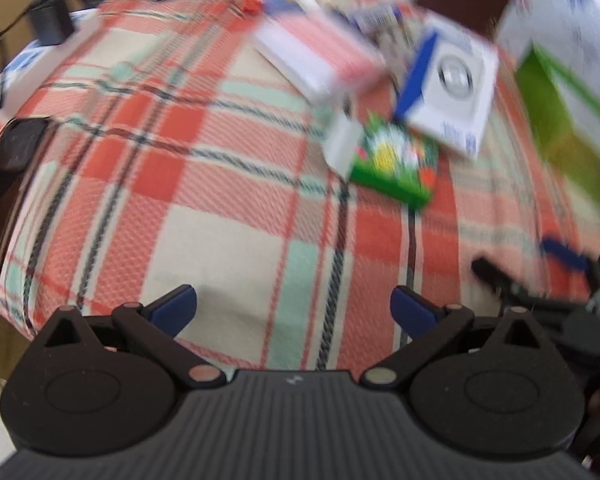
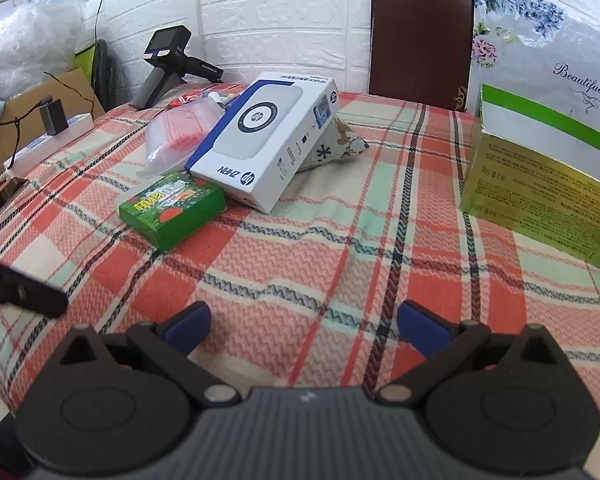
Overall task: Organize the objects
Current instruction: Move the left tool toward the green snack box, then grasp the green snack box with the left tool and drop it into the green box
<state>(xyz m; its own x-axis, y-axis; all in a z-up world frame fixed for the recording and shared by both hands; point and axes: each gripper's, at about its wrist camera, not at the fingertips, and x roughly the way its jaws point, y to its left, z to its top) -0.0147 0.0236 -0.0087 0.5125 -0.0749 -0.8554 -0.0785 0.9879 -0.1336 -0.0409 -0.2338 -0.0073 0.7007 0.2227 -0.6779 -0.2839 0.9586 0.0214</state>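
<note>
While both grippers hover over bare plaid tablecloth [image 2: 300, 240] with nothing between their fingers, the clutter sits in a loose pile toward the far side. Left gripper [image 1: 293, 308] has jaws spread wide, empty; right gripper [image 2: 304, 324] likewise spread, empty.

Green box [image 2: 172, 210] lies flat at the near edge of the pile, just beside the white HP box [image 2: 260, 140], which leans tilted on a clear plastic bag [image 2: 176, 132] and a patterned pouch [image 2: 340, 144]. Tall yellow-green carton [image 2: 540, 184] stands well apart to the right.

Judgement: the green box looks like the easiest first pick. Approach low and square across its narrow sides, and avoid nudging the tilted HP box, which may slide.

Right wrist view is sharp, showing the wall, chair, handheld device [image 2: 168, 68] and box print. Left wrist view is motion-blurred but looks down on the pile, with the green box [image 1: 392, 164] from above.
</note>
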